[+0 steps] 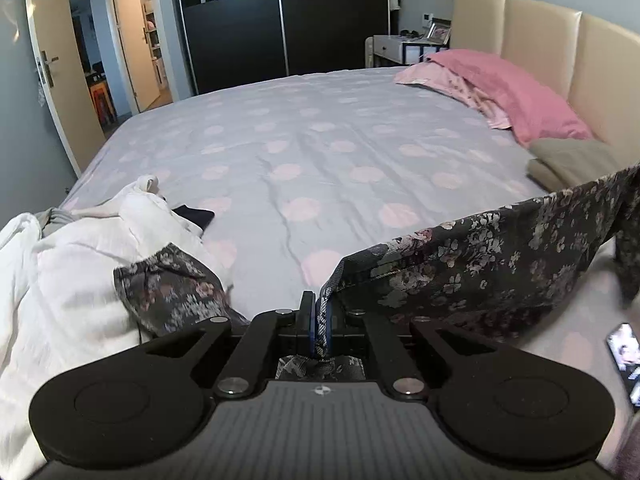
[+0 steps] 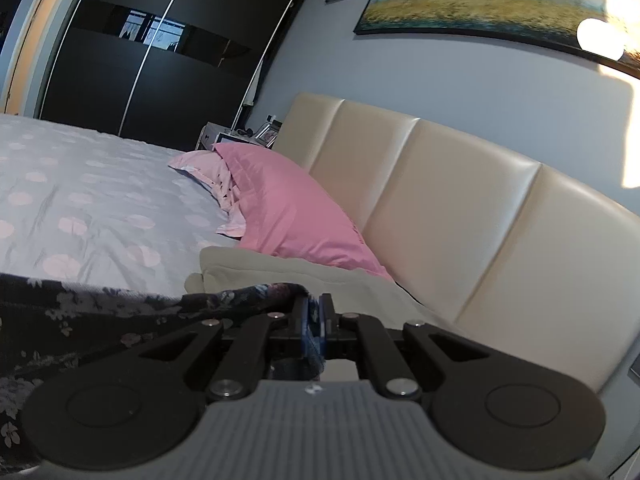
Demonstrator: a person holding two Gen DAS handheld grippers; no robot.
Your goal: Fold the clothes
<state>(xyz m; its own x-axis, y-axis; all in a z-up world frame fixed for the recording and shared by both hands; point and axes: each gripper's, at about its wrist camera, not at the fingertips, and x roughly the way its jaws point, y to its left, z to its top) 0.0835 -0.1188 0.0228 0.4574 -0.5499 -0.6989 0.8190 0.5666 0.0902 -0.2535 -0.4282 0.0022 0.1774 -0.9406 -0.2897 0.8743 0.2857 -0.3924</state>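
**A:** Floral dark fabric, where was it at that point?

**B:** Strung between both claws above the bed (image 1: 304, 152). Left claw (image 1: 316, 312) was pressed together on one edge of the floral garment (image 1: 480, 256), lower centre of the left wrist view. Cloth ran from the pads up and right to the frame's right edge, hanging clear of the spotted sheet. A bit of it poked through behind the pads.

**A:** Right claw?

**B:** Right claw (image 2: 316, 316) was likewise pinched on the garment (image 2: 100, 312), lower centre of the right wrist view. Fabric draped off to the lower left of that frame and covered part of the claw's left linkage.

**A:** Anything else on the bed?

**B:** White clothes pile (image 1: 80, 264) at lower left of the left view, with another floral piece (image 1: 172, 292) lying on it. Couldn't tell if that was part of the same garment. Small dark item (image 1: 194, 216) just beyond the pile. Pink pillow (image 1: 504, 88) at upper right against the cream headboard (image 2: 440, 200), and a beige folded cloth (image 1: 568, 160) just below the pillow.

**A:** Background?

**B:** Black sliding wardrobe (image 1: 256, 20) at top centre, open door (image 1: 52, 64) at upper left, framed painting (image 2: 480, 0) above the headboard in the right view.
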